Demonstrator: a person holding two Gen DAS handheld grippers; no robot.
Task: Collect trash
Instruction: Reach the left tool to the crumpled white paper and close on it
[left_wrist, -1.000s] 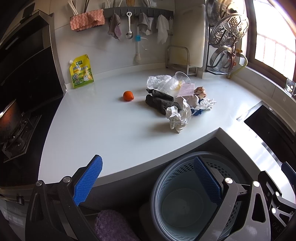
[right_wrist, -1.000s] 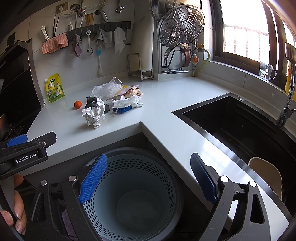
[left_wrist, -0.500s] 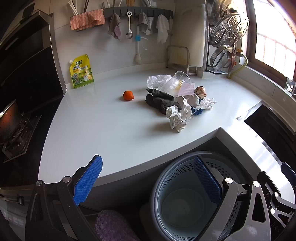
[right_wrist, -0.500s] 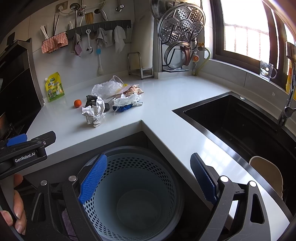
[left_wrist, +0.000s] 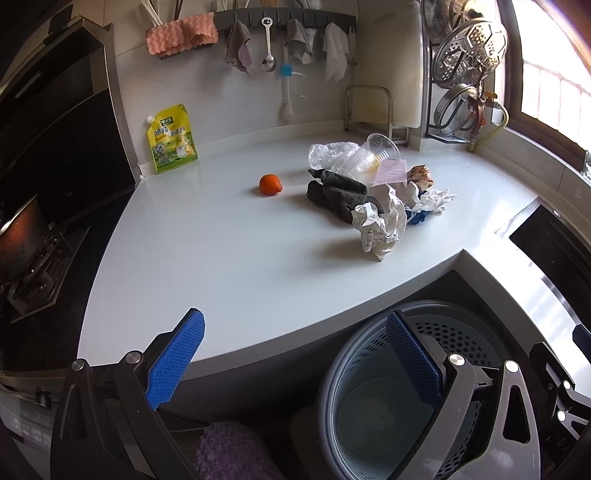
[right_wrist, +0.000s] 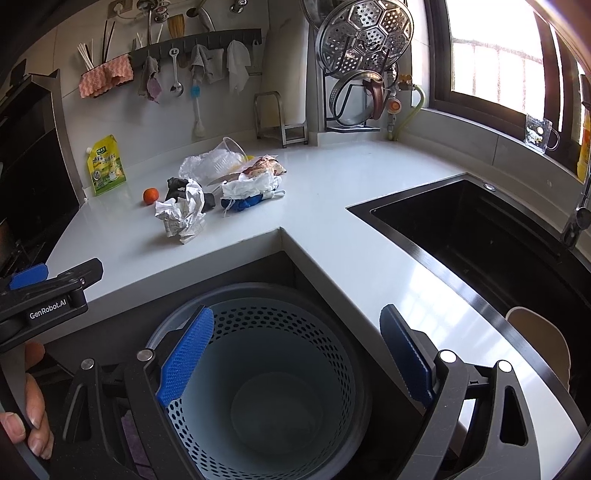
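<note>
A white worktop (left_wrist: 207, 258) wraps around a corner, with a black sink (right_wrist: 480, 236) sunk into it below the window (right_wrist: 491, 55). A yellow refill pouch (left_wrist: 170, 138) leans against the wall at the back, beside the dark stove area (left_wrist: 40, 236). Above it a grey wall rail (left_wrist: 284, 16) carries a pink cloth (left_wrist: 181, 33), a ladle (left_wrist: 268, 48), a brush with a blue collar (left_wrist: 286, 88) and several grey and white rags. A white cutting board (left_wrist: 391, 62) stands upright in a metal holder (left_wrist: 367, 107) by the corner. Next to it a wire rack (right_wrist: 354, 110) holds a perforated steel steamer plate (right_wrist: 365, 35) and pot lids. A clear mug (right_wrist: 539, 133) sits on the windowsill.
</note>
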